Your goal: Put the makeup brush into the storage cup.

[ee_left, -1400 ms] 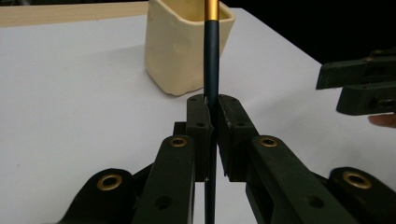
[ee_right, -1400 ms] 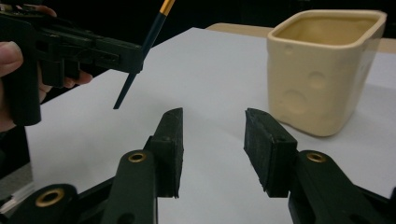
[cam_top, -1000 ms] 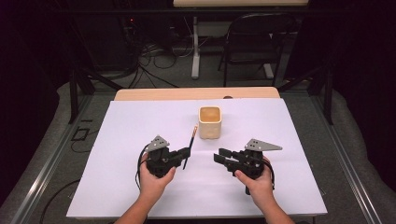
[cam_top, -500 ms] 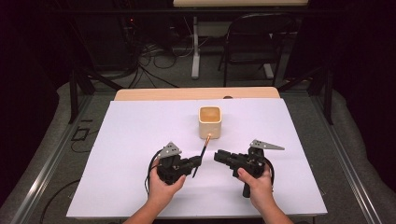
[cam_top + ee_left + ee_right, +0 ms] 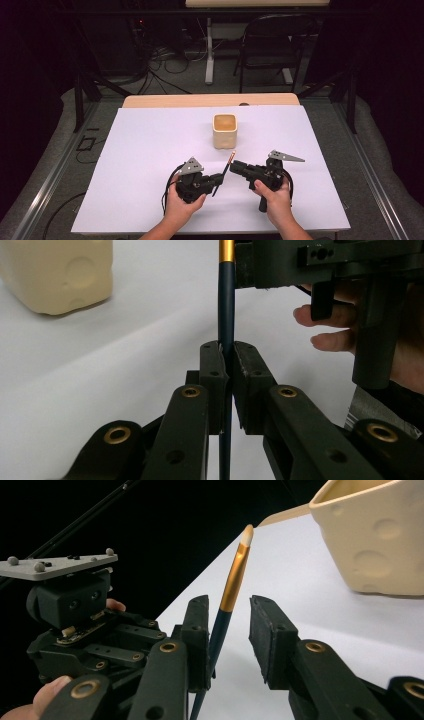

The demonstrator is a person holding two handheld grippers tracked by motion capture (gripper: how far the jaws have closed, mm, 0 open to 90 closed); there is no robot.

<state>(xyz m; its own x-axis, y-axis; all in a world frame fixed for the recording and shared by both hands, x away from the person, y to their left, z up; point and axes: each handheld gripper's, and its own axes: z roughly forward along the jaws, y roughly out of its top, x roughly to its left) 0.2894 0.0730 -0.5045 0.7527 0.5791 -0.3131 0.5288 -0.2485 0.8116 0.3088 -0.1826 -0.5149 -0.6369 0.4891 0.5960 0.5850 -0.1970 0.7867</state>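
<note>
A slim brush (image 5: 225, 171) with a dark blue handle, gold ferrule and pale tip is clamped in my left gripper (image 5: 219, 179), which is shut on its handle (image 5: 226, 305). The brush points up and away toward a cream cup (image 5: 224, 131) with dimpled sides. My right gripper (image 5: 234, 165) faces the left one from the right. In the right gripper view its jaws (image 5: 229, 605) stand open on either side of the brush (image 5: 232, 585), near the ferrule, with the left pad close to the handle. The cup (image 5: 380, 540) stands just beyond.
A white sheet (image 5: 150, 150) covers the table, with a wooden strip (image 5: 210, 100) at its far edge. Behind the table are a black chair (image 5: 270, 45), a desk leg and cables on the floor. Both hands are near the front edge.
My left gripper has carried the brush rightward toward the right gripper. The brush's upper end now sits between the right gripper's open jaws. The cup has not moved.
</note>
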